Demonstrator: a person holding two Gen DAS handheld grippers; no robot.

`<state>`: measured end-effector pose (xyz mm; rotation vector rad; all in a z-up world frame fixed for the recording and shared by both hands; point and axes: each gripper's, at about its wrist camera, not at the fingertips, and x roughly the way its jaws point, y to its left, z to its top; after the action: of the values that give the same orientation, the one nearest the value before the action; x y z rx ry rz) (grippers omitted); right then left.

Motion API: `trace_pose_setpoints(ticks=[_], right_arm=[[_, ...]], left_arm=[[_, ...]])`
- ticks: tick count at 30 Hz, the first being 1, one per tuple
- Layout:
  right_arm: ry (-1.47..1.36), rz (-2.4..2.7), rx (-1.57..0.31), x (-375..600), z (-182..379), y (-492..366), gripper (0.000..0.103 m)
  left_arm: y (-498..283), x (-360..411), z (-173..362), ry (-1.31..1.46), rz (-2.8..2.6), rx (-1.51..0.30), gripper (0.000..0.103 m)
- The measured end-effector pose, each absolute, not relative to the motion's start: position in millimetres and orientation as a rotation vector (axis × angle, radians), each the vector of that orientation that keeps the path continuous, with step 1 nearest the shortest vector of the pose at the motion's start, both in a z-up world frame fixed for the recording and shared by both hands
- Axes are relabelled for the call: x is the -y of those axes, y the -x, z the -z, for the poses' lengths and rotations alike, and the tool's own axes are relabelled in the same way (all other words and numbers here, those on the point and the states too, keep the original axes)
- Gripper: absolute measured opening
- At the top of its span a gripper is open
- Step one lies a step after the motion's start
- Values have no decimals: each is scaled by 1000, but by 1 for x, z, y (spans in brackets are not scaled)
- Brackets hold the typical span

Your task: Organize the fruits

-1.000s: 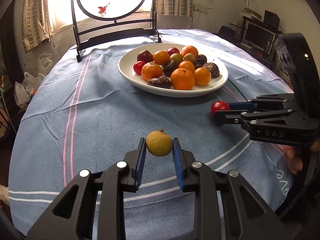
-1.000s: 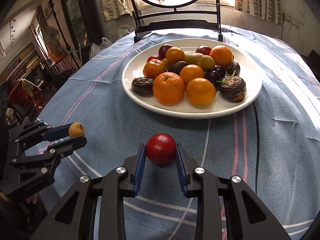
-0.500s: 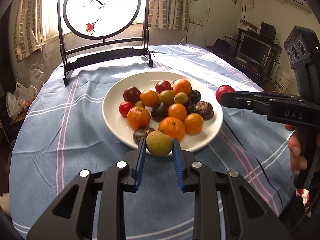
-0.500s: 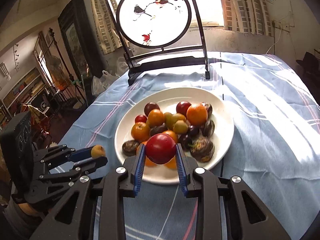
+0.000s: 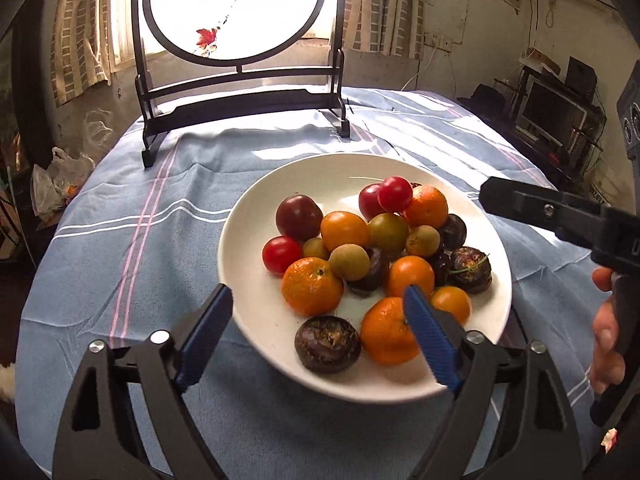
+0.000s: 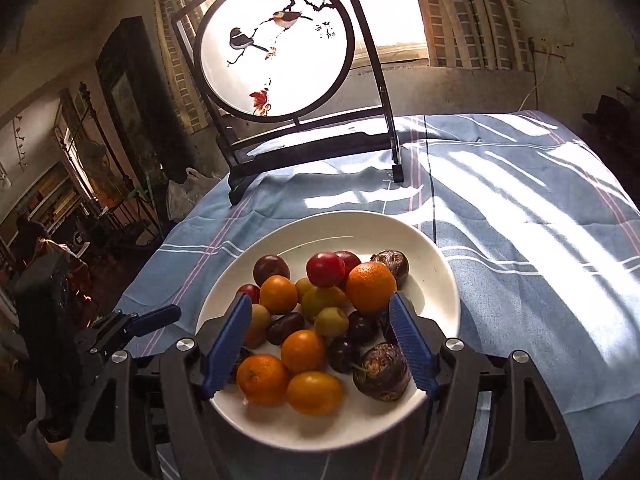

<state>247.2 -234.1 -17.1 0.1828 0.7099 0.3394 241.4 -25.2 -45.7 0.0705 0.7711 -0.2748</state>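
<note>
Both jaws are opening, empty: left gripper (image 5: 318, 332) and right gripper (image 6: 320, 340) hovering over the plate (image 5: 256, 216), letting fruit join the pile.

Each handheld gripper is matte black plastic, its two fingers built from angular, cut-out linkage arms pinned with round silver screws. The left gripper (image 5: 318, 332) and the right gripper (image 6: 320, 346) both carry ribbed blue pads (image 5: 430, 336) on their fingertips. A bare hand (image 5: 608, 340) wraps a black handle.
</note>
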Motion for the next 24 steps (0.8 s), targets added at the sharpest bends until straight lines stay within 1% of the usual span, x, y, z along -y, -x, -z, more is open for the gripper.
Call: trace_pose_setpoints(ticks=[1,2,3,4,5,7,8,17,24], right_arm=[[-170,-348,-701,234,17,-233,77],[-159,-359,-696,234,18,-219,81],[-153,-366,-695,234,19,-207,87],[-149,-368,-698,235,19,-195,90],[-150,-371,-702,236,20,-184,93],[-149,-374,-698,238,20,-162,96],[-143,-359,-698,240,20,-151,99],[-117,-212,-643,285,6,-56,99],[-135,-159,-574,316,-9,14,99]], left_arm=[[-231,23,43,-63,279,-759,94],[-222,20,41,-58,283,-756,96],[-213,17,40,-49,284,-756,97],[-204,13,38,-37,284,-756,98],[-194,9,37,-24,285,-757,98],[-176,2,35,-7,268,-759,98],[-167,-2,34,-3,254,-764,98],[-75,-31,9,4,176,-694,98],[-10,-36,-9,-38,113,-623,98]])
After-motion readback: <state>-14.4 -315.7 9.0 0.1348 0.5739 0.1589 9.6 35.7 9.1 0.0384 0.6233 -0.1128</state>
